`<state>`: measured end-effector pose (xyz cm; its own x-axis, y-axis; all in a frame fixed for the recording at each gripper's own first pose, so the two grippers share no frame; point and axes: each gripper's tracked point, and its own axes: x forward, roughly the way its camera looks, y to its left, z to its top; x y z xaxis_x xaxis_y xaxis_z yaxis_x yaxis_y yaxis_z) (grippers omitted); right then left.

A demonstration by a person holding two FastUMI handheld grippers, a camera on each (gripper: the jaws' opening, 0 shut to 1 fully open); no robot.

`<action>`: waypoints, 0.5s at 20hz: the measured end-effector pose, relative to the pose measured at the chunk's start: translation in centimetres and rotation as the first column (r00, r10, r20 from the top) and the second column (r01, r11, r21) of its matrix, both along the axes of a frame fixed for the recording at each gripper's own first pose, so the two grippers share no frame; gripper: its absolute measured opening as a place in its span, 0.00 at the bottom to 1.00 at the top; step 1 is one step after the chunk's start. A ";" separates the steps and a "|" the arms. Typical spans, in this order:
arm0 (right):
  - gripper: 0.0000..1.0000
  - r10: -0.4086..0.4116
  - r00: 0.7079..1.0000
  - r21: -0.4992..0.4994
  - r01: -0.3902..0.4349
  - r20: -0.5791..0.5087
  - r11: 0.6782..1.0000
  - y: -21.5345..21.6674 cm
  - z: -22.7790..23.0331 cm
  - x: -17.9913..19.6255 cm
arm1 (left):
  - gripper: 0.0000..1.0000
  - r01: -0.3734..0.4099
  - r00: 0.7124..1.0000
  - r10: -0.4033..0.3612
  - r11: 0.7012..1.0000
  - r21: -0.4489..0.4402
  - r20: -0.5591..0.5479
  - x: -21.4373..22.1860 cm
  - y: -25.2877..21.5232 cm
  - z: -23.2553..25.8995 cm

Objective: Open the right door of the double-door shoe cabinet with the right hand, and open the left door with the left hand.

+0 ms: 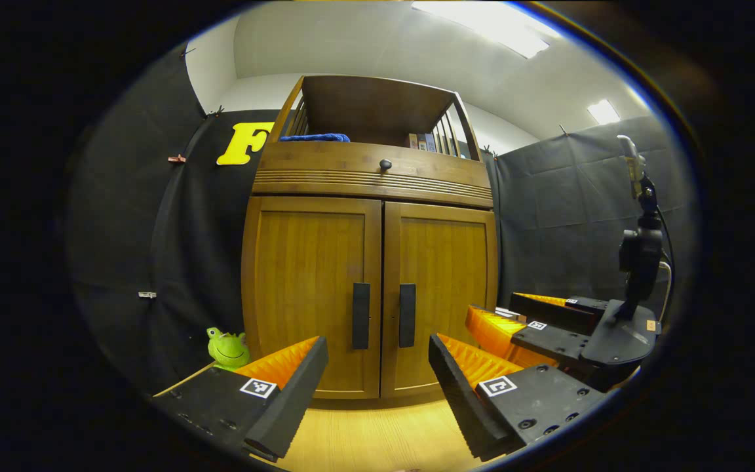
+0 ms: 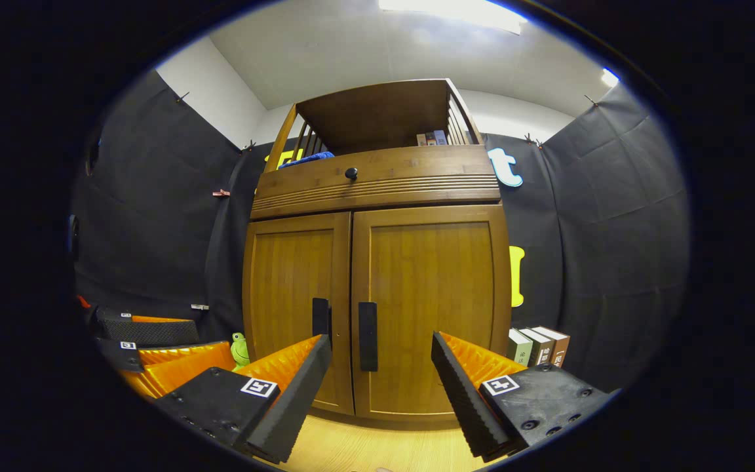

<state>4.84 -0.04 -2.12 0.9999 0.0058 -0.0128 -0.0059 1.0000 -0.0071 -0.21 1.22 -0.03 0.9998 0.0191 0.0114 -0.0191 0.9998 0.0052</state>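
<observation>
A wooden shoe cabinet stands ahead with both doors closed. In the left gripper view its left door [image 1: 312, 288] and right door [image 1: 446, 288] each carry a dark vertical handle, left handle [image 1: 360, 315] and right handle [image 1: 407, 315]. My left gripper [image 1: 377, 393] is open, a short way in front of the handles. The right gripper [image 1: 535, 321] shows farther off at right, open. In the right gripper view, my right gripper [image 2: 381, 393] is open before the right door [image 2: 430, 308] and its handle [image 2: 367, 336]; the left door's handle [image 2: 320, 318] is beside it. The left gripper [image 2: 148, 344] shows at lower left.
A drawer with a round knob [image 1: 385, 164] sits above the doors, under an open shelf holding a blue cloth [image 1: 315, 137] and boxes. A green frog toy [image 1: 227, 347] stands left of the cabinet. Books [image 2: 538, 345] stand to its right. The floor [image 1: 377, 432] is light wood.
</observation>
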 end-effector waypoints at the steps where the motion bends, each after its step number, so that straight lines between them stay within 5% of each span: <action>1: 0.97 0.005 1.000 0.001 -0.005 -0.001 1.000 0.3 -0.1 0.4 | 0.96 -0.001 1.000 0.001 1.000 -0.001 0.000 -0.2 0.2 0.1; 10: 0.97 0.004 1.000 -0.025 -0.004 -0.004 1.000 1.9 -1.5 5.4 | 0.96 -0.065 0.997 0.065 0.998 0.000 -0.030 -1.8 4.0 -0.9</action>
<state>10.24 1.86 -3.60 0.9998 0.0099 -0.0173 -0.0104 0.9994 -0.0320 -2.00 5.21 -0.90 0.9963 0.0841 -0.0181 -0.0840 0.9965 0.0053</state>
